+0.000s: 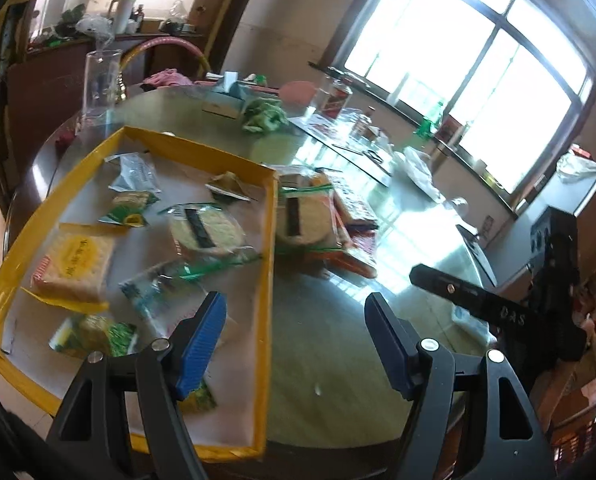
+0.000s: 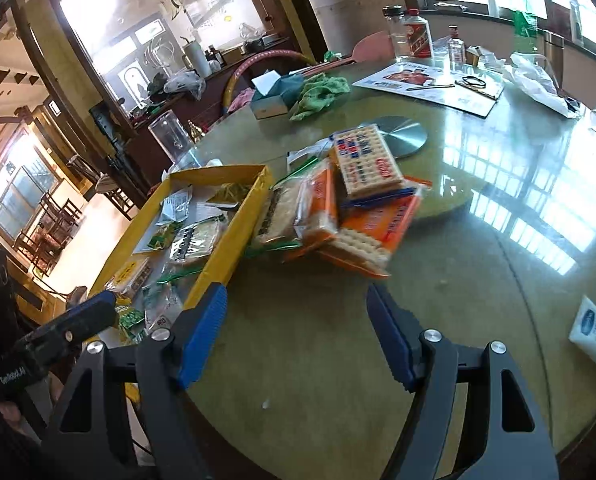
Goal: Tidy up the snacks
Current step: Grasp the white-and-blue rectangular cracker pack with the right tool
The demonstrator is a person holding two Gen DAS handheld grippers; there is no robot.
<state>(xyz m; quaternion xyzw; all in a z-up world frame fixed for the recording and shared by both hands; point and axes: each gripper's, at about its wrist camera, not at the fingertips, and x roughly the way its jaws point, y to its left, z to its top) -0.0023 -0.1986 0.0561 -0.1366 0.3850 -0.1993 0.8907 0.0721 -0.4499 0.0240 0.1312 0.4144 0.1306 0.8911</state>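
Where snack packets (image 1: 202, 228) lie, yellow tray (image 1: 272, 240) holds them.

One yellow tray (image 1: 269, 240) sat on the counter (image 1: 330, 340). Inside it, seven snack packets could be counted, among them one large cracker pack (image 1: 74, 268) and one round rice-cracker bag (image 1: 206, 230). Just outside its right wall lay one heap of cracker packs (image 2: 350, 208), their number unclear. Two claws were in view.

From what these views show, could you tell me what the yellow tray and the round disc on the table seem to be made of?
Yellow tray: probably cardboard wrapped in glossy yellow tape, judging by its thin, creased walls and sheen. Round disc: looks like brushed metal, grey with radial glints.
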